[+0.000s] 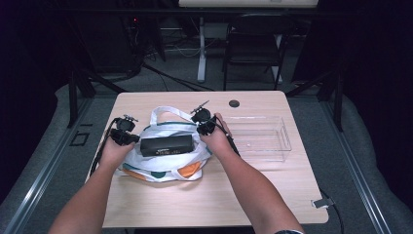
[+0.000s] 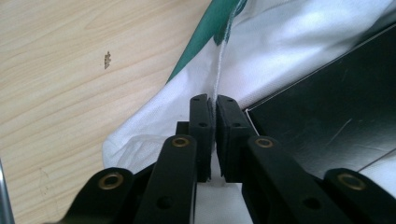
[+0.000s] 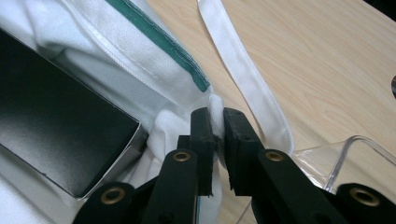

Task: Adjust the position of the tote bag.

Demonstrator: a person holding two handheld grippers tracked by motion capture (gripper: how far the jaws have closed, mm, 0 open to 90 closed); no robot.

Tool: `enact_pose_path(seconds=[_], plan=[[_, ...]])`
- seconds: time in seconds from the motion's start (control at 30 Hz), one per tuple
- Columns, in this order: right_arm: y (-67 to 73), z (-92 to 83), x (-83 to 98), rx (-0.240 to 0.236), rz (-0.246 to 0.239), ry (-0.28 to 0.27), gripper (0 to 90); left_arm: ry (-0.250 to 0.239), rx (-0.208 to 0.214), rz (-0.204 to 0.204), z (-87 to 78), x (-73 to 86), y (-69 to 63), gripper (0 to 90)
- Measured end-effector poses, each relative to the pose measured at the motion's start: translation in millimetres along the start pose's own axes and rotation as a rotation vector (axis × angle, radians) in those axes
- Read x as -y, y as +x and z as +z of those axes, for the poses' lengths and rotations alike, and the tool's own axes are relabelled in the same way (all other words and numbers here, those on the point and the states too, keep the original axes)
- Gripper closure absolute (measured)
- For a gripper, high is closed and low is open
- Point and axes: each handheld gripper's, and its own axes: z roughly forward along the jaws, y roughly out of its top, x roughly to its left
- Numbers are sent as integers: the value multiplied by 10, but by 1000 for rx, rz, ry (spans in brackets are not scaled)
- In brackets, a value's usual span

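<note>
Dark room, pale wooden table (image 1: 204, 200); each claw pinches the white bag (image 1: 160, 168): left gripper (image 2: 214, 135) on its rim, right gripper (image 3: 215, 140) on bunched cloth. Between them lies the black box (image 1: 166, 145). Thin fabric could slip free, or uneven pulling tip the box out

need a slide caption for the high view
Both grippers, left and right, pinch the white bag around a black box.
</note>
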Motion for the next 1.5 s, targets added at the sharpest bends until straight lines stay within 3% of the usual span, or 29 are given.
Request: enact_pose_path(seconds=[0.37,0.83,1.13,1.2,1.5], plan=[[22,-162,-16,-23,-1,-64,743,-35,10,4,-121,1,10,719],[57,-362,-15,-47,-14,-131,697,-103,-18,21,-277,24,-3,574],[142,-535,25,-87,-57,-168,686,-118,7,89,-459,10,-46,565],[153,-563,37,-91,-64,-174,684,-140,9,103,-492,17,-59,558],[146,-600,127,-100,-61,-196,672,-112,46,177,-590,-10,-111,535]])
